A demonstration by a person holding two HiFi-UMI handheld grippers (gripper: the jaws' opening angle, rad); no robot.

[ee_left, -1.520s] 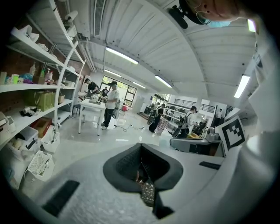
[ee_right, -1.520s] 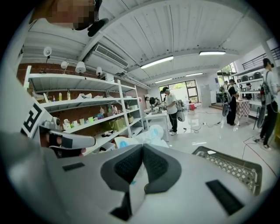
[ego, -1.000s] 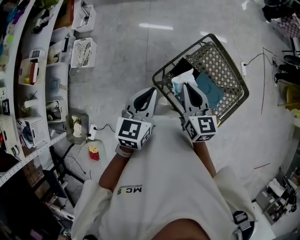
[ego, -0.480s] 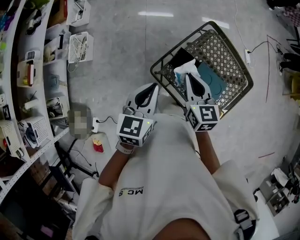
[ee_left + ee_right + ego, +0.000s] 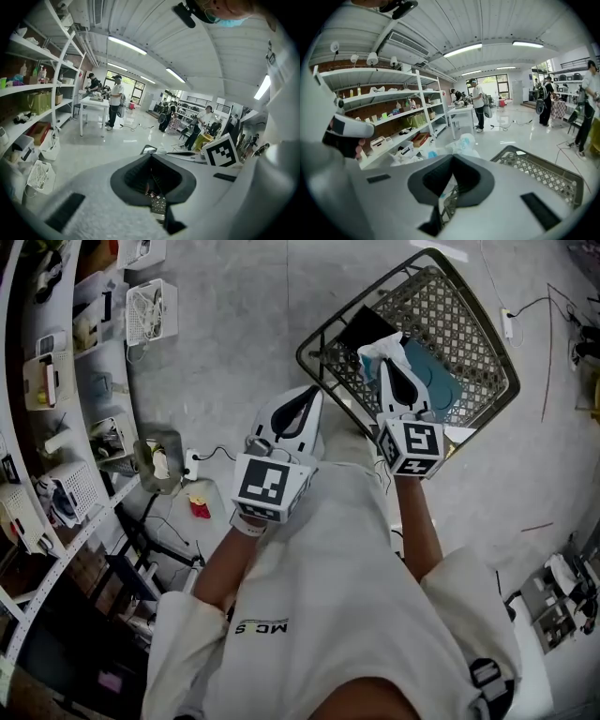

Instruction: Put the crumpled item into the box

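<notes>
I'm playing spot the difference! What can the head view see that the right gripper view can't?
Only the head view: the marker cubes and a black thing in the basket. Only the right gripper view: ceiling lights and people by a table. Both: the basket, shelves, and the crumpled item held in the right gripper.

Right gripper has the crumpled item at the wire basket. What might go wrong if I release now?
The right hand-held gripper is shut on the crumpled white and pale blue item, which looks close to the near rim of the dark wire mesh basket. Released here, it may catch the rim or drop outside. It looks light, so it may also cling to the jaws.
</notes>
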